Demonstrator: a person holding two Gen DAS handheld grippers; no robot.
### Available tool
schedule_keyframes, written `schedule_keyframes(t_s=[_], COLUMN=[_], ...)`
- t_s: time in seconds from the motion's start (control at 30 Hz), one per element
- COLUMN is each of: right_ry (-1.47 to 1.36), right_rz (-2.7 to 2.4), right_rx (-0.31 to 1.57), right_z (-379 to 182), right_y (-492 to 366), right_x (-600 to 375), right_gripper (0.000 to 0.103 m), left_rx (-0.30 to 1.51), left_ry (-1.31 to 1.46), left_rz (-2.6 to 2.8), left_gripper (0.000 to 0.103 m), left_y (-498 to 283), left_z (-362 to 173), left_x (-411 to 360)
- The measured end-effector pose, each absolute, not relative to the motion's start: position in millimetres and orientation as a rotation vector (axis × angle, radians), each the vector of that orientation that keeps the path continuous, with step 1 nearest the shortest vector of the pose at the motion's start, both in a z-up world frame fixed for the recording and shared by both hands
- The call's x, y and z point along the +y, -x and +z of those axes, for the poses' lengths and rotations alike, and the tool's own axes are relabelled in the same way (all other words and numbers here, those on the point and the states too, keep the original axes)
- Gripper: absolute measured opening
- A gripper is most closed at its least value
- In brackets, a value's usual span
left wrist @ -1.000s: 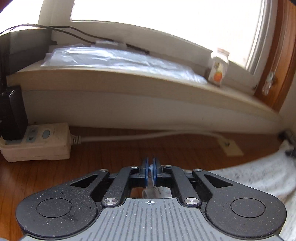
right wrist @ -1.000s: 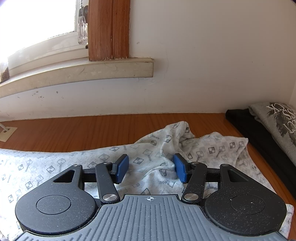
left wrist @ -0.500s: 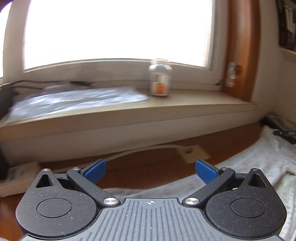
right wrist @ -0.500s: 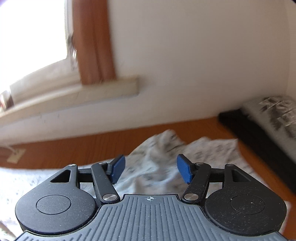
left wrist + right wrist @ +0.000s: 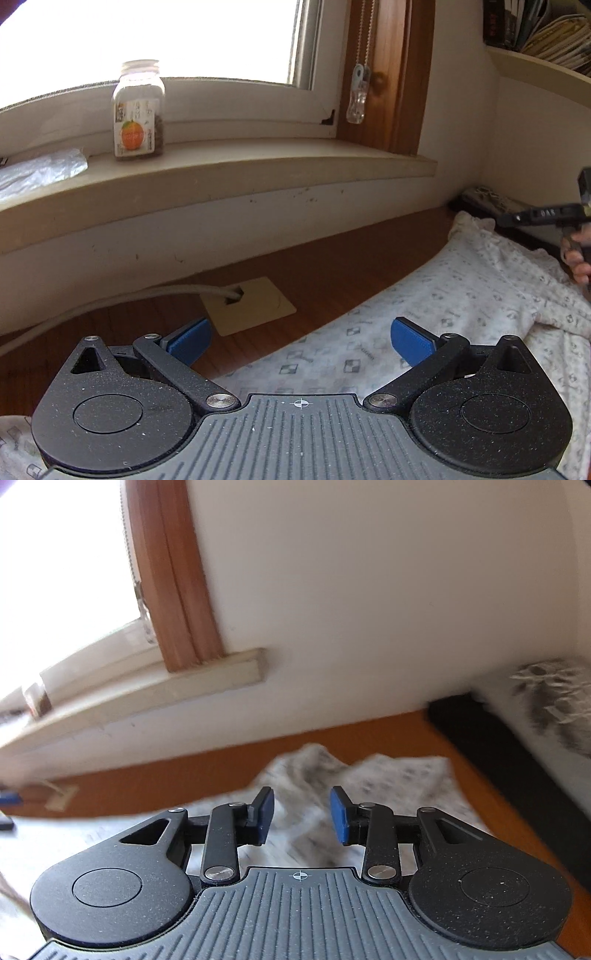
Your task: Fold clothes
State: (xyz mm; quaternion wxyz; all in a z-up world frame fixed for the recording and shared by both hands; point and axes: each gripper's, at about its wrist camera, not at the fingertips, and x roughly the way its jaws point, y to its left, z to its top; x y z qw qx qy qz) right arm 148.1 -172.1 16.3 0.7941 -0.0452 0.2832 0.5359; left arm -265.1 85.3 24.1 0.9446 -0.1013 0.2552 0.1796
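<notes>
Lying rumpled on the counter, the white patterned garment looks unfolded; both jaws gape, holding nothing.

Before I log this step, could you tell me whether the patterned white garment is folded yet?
Not yet: the garment lies spread and rumpled on the table, and both grippers, left and right, are open and empty.

Desk: reddish-brown wood, running under the windowsill. White patterned garment spread across its near side, rumpled at the far end. Beige cable plate set flat in the surface, white cord entering it. Dark folded clothes stacked at the right edge.
</notes>
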Motion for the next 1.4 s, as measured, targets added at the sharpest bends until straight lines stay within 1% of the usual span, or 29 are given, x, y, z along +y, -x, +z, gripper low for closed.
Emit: schedule_keyframes(t_s=[0.07, 0.27, 0.43, 0.47, 0.5, 0.53, 0.63, 0.7, 0.73, 0.8, 0.87, 0.93, 1.0, 1.03, 1.07, 1.13, 1.27, 1.3, 1.33, 1.37, 1.4], right_ry=[0.101, 0.107, 0.027, 0.012, -0.031, -0.082, -0.311, -0.294, -0.276, -0.264, -0.245, -0.205, -0.142, -0.117, -0.106, -0.083, -0.036, -0.016, 0.003, 0.019, 0.015], right_rz=[1.133, 1.077, 1.111, 1.101, 1.079, 1.056, 0.961, 0.835, 0.789, 0.801, 0.834, 0.879, 0.908, 0.918, 0.932, 0.959, 1.008, 0.993, 0.978, 0.958, 0.92], right_rx=[0.653, 0.81, 0.871, 0.873, 0.875, 0.875, 0.836, 0.768, 0.737, 0.733, 0.738, 0.754, 0.743, 0.738, 0.749, 0.772, 0.809, 0.783, 0.758, 0.724, 0.662], right_z=[17.4, 5.5, 1.2, 0.7, 1.5, 3.1, 16.3, 21.2, 22.7, 23.1, 24.6, 29.1, 33.3, 34.2, 32.6, 29.4, 23.2, 22.2, 21.1, 21.0, 24.4], right_y=[-155.5, -184.0, -191.4, -191.8, -194.3, -197.5, -212.8, -214.4, -215.0, -217.8, -216.9, -214.5, -206.5, -203.3, -201.4, -197.6, -190.1, -188.4, -186.7, -184.3, -179.1], right_x=[-150.7, -110.0, -100.3, -99.5, -102.0, -105.8, -130.4, -137.1, -139.1, -141.5, -143.0, -151.3, -151.6, -151.5, -150.1, -147.3, -141.9, -141.5, -141.1, -141.4, -144.7], right_gripper=[0.046, 0.046, 0.046, 0.029, 0.009, 0.008, 0.007, 0.006, 0.003, 0.002, 0.003, 0.007, 0.009, 0.019, 0.032, 0.04, 0.04, 0.038, 0.015, 0.005, 0.005], left_rx=[0.52, 0.529, 0.54, 0.544, 0.546, 0.549, 0.566, 0.571, 0.57, 0.569, 0.571, 0.574, 0.576, 0.576, 0.576, 0.575, 0.577, 0.579, 0.579, 0.58, 0.581], left_ry=[0.231, 0.256, 0.271, 0.272, 0.273, 0.274, 0.284, 0.287, 0.287, 0.288, 0.287, 0.28, 0.275, 0.273, 0.274, 0.274, 0.275, 0.274, 0.272, 0.271, 0.271], left_rz=[0.369, 0.366, 0.373, 0.376, 0.376, 0.377, 0.37, 0.367, 0.37, 0.37, 0.369, 0.372, 0.372, 0.372, 0.372, 0.372, 0.373, 0.373, 0.373, 0.373, 0.373], left_gripper=[0.103, 0.103, 0.103, 0.103, 0.103, 0.103, 0.103, 0.103, 0.103, 0.103, 0.103, 0.103, 0.103, 0.103, 0.103, 0.103, 0.103, 0.103, 0.103, 0.103, 0.103], left_y=[267.6, 267.6, 267.5, 267.3, 267.3, 267.3, 266.3, 265.5, 265.6, 265.7, 265.3, 264.7, 264.2, 264.0, 264.1, 264.5, 264.2, 264.0, 263.7, 263.5, 263.4], left_z=[21.6, 21.2, 21.1, 21.1, 20.8, 20.5, 18.8, 18.1, 18.0, 17.6, 17.3, 17.5, 18.0, 18.1, 18.2, 18.4, 18.5, 18.5, 18.5, 18.5, 18.4], left_x=[90.3, 93.8, 96.2, 96.5, 96.7, 96.9, 98.0, 98.6, 98.6, 98.4, 98.4, 97.2, 96.1, 95.7, 95.7, 95.7, 95.8, 95.6, 95.3, 95.2, 95.4])
